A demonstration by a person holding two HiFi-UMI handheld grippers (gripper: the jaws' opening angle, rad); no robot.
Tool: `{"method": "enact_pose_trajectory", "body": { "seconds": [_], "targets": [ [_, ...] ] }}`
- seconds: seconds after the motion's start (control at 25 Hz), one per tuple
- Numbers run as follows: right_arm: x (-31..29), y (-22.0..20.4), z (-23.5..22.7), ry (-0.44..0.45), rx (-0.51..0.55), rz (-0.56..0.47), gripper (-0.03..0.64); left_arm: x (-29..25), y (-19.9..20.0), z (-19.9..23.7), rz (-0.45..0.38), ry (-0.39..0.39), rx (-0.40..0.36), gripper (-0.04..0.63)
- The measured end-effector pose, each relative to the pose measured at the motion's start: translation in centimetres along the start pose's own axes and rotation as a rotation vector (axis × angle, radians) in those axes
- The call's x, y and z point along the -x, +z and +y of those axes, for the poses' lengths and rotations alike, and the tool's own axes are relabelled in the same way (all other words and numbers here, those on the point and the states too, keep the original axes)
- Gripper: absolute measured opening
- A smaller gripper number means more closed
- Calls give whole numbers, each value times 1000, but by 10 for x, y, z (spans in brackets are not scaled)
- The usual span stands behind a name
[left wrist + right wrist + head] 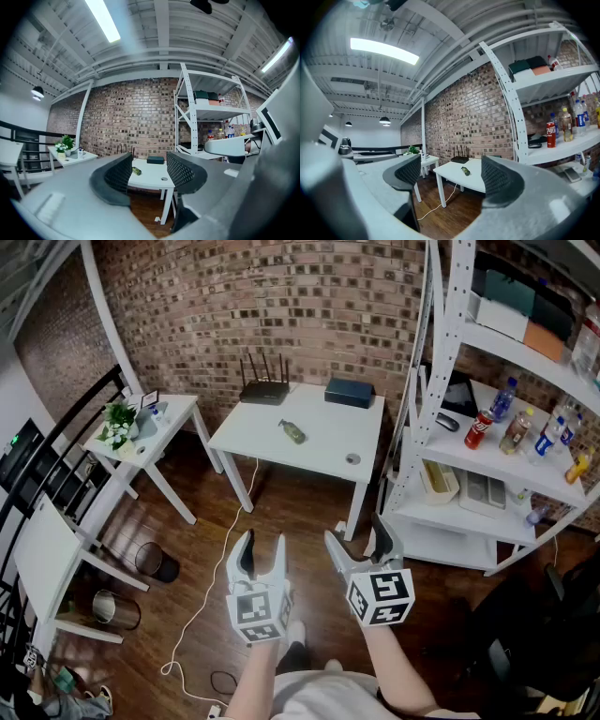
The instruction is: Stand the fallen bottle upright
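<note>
Router (265,390), dark box (350,392) behind fallen bottle (292,432)

Bottle (292,431) label too small

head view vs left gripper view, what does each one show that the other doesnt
Only the head view: two round bins down by the side tables. Only the left gripper view: the ceiling with its strip light. Both: the white table with the bottle lying on its side, the router, the dark box and the shelving rack.
</note>
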State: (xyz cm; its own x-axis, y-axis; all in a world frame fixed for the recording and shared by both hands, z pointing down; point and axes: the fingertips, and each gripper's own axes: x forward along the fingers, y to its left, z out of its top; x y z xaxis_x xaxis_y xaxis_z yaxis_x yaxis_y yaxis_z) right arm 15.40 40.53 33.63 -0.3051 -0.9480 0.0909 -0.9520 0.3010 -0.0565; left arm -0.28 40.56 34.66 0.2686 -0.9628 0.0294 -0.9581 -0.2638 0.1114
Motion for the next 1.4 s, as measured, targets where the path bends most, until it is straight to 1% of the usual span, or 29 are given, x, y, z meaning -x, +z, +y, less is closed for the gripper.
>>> {"method": "enact_pose_trajectory", "body": {
  "seconds": [0.08, 0.24, 0.32, 0.44, 0.52, 0.6, 0.72, 0.84, 1.0, 1.12, 1.28, 1.4],
  "targets": [
    [-28, 2, 4, 10, 6, 2, 388, -24, 7, 12, -28, -16, -17, 252],
    [-79, 12, 6, -7, 23, -8, 387, -68, 30, 46, -138, -19, -46, 252],
    [-106, 20, 9, -12, 37, -20, 386, -93, 37, 64, -144, -17, -70, 252],
    [-142, 23, 14, -24, 40, -24, 381, -127, 37, 87, -110, -31, -85, 256],
    [-160, 19, 19, -27, 37, -24, 373, -144, 27, 98, -80, -44, -84, 256],
    [-174, 9, 24, -15, 48, -13, 364, -161, 11, 106, -55, -54, -67, 256],
    [-197, -9, 18, -3, 40, 29, 352, -187, -17, 103, -2, -88, -50, 256],
    [-229, -18, 1, 5, 19, 60, 335, -215, -27, 102, 28, -104, -48, 256],
    [-290, -15, -18, 20, 14, 91, 331, -266, -24, 122, 44, -77, -39, 252],
    [-340, -4, -31, 48, 37, 77, 321, -307, -23, 135, 52, -68, -24, 250],
    [-402, 20, -61, 89, 12, 37, 315, -365, -12, 142, 50, -35, -59, 250],
    [-440, 17, -79, 131, -4, 64, 313, -402, -10, 150, 68, 1, -72, 247]
  ]
}}
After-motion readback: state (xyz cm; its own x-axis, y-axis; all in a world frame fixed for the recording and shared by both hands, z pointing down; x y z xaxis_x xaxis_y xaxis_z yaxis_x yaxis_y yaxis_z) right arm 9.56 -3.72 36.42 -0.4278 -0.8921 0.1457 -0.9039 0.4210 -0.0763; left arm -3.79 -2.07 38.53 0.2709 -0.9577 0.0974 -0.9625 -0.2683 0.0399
